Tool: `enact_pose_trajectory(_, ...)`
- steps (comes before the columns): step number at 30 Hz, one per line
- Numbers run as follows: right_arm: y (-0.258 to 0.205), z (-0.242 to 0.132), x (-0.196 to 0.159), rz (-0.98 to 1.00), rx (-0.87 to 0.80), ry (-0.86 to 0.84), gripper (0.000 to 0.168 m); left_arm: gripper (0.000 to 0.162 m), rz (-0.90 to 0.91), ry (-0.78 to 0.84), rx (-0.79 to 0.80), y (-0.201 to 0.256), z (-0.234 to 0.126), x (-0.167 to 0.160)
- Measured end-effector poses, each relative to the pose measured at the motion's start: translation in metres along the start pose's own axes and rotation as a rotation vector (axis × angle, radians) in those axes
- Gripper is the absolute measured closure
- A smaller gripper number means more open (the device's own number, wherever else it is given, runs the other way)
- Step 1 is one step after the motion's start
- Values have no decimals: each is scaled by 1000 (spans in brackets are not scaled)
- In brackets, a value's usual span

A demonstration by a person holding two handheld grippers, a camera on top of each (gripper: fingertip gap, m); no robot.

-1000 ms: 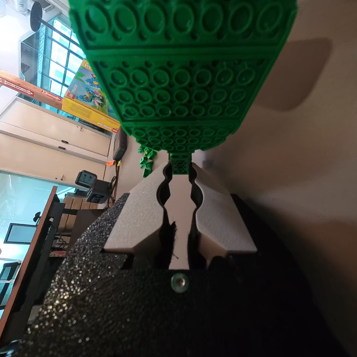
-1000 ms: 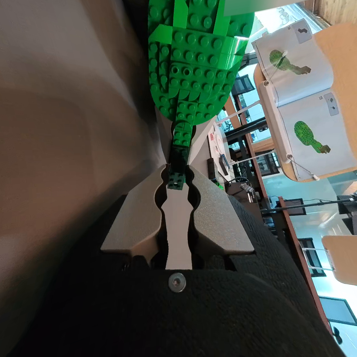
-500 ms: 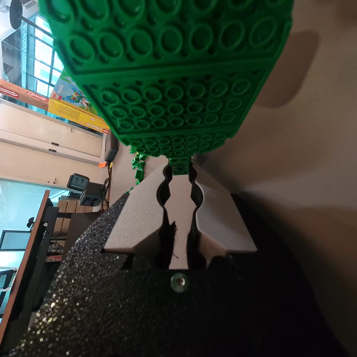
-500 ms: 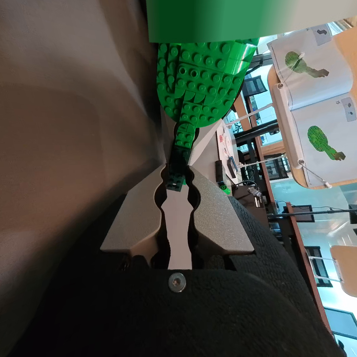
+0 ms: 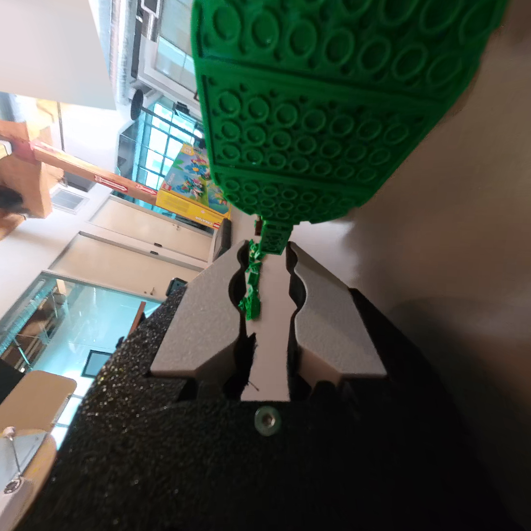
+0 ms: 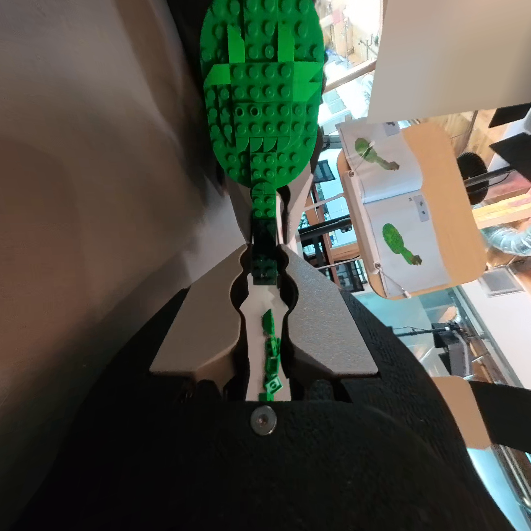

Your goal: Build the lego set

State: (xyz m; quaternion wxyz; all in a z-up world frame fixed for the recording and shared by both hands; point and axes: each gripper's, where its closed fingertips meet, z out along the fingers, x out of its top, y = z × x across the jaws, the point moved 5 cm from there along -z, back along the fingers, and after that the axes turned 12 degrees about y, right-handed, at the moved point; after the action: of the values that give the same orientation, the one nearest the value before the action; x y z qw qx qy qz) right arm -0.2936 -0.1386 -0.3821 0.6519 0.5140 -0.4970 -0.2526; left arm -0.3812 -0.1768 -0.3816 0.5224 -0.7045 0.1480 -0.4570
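Observation:
A green lego leaf model (image 5: 316,129) fills the top of the left wrist view, underside toward me. Its narrow stem (image 5: 274,240) reaches between the tips of my left gripper (image 5: 268,245). The jaws stand slightly apart, with a gap left of the stem. In the right wrist view the leaf (image 6: 261,115) shows its studded top. My right gripper (image 6: 263,253) is shut on the dark green stem end (image 6: 264,258). The left gripper's pale fingers (image 6: 298,207) flank the stem from behind.
Loose green pieces (image 5: 251,287) lie on the beige table (image 5: 431,287) and show between my right fingers too (image 6: 271,359). A yellow lego box (image 5: 189,186) stands at the back. An open instruction booklet (image 6: 388,201) sits on a wooden stand.
My left jaws have widened a little and the stem now sits off-centre between them. Both views have swung, and the loose green pieces now show between the fingers.

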Motion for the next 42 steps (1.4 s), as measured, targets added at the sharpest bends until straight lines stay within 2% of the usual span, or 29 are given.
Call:
enact_pose_trajectory(2, 1, 0, 2, -13, -7, 15, 154, 147, 28, 8, -5, 2, 0, 2)
enact_pose_trajectory(11, 0, -1, 5, 21, -1, 43, 154, 149, 172, -33, -32, 3, 0, 9)
enact_pose_trajectory(16, -2, 1, 12, 156, 20, 81, 154, 148, 69, -69, -63, 6, 3, 9)
enact_pose_trajectory(20, -3, 2, 11, 220, 34, 66, 153, 148, 52, -90, -81, 10, 4, 7)
enact_pose_trajectory(29, -4, 2, 7, 279, 47, 59, 153, 148, -10, -117, -88, 10, 5, 5)
enact_pose_trajectory(32, 0, 2, 2, 311, 27, 43, 153, 148, -137, -123, -81, 6, 6, -1)
enact_pose_trajectory(35, 17, 0, -1, 375, -87, 93, 151, 148, -351, -87, -21, -7, 10, -1)
enact_pose_trajectory(39, 27, -3, -5, 421, -160, 103, 139, 147, -571, -80, -5, -13, 12, -11)
enact_pose_trajectory(42, 35, -3, -11, 410, -238, 82, 129, 147, -795, 15, 80, -36, 4, -18)
